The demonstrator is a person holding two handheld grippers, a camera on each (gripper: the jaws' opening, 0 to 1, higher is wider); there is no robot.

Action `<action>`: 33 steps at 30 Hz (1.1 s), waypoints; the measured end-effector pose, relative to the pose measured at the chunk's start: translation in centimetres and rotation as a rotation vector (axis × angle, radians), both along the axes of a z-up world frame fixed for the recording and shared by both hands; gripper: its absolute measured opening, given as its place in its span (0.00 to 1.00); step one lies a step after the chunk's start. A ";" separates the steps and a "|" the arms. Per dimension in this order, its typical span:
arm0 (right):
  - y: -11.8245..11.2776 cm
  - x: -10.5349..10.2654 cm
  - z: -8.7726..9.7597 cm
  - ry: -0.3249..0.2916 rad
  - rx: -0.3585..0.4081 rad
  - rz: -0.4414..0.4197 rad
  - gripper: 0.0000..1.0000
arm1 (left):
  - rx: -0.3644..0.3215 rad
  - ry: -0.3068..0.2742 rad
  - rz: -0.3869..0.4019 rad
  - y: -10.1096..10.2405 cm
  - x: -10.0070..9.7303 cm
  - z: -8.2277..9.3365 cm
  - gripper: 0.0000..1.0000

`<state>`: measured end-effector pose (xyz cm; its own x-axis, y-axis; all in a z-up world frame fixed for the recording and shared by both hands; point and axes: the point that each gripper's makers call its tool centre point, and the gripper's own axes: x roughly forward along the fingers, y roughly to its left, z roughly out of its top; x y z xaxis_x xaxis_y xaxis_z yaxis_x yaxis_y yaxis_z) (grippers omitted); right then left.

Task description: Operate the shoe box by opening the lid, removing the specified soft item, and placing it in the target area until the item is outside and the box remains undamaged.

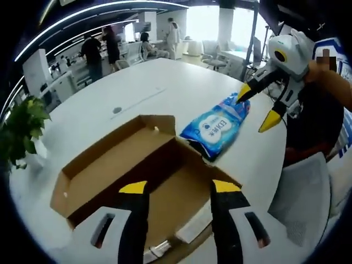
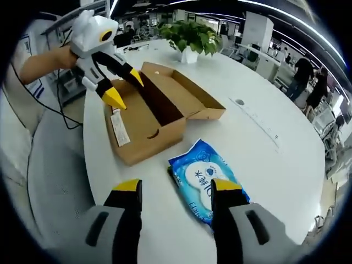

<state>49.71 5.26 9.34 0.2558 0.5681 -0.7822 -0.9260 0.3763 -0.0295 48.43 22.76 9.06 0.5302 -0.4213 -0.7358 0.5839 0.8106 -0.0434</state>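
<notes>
Right gripper view has the blue wet-wipes pack [image 2: 206, 181] lying flat on the white table [image 2: 275, 110] just beside the open cardboard shoe box [image 2: 159, 118], so the release looks done and the sound move is a straight lift away without dragging the soft pack. The right gripper [image 2: 176, 190] hangs over the pack, jaws spread and empty. Across the box, the left gripper [image 2: 124, 88] hovers at its near end, jaws parted, holding nothing.

I see a matt brown cardboard box [image 2: 159, 113] with a paper label, a glossy blue plastic pack [image 2: 204, 181] that looks soft, a smooth white counter [image 2: 264, 165], and hard plastic on my left gripper [image 1: 180, 188].
</notes>
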 end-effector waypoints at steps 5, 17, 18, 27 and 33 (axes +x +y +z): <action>1.9 -0.2 0.5 0.010 0.033 0.051 0.52 | -0.019 0.007 0.054 2.6 -1.3 -0.1 0.48; 6.2 -0.5 0.2 0.019 0.047 0.194 0.57 | -0.082 -0.034 0.139 8.1 -3.6 0.5 0.57; 6.5 -0.5 0.1 0.024 0.045 0.206 0.58 | -0.088 -0.041 0.150 8.7 -3.8 0.6 0.57; 8.8 -1.0 -0.7 0.043 0.040 0.277 0.60 | -0.121 -0.089 0.217 12.6 -5.4 0.4 0.60; 10.1 -1.5 -1.3 0.055 0.027 0.328 0.61 | -0.139 -0.105 0.253 14.8 -6.8 -0.7 0.61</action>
<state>48.21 15.40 8.01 0.0137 0.6338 -0.7734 -0.9979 0.0578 0.0297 41.59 37.60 8.33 0.7011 -0.3586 -0.6164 0.3711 0.9215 -0.1141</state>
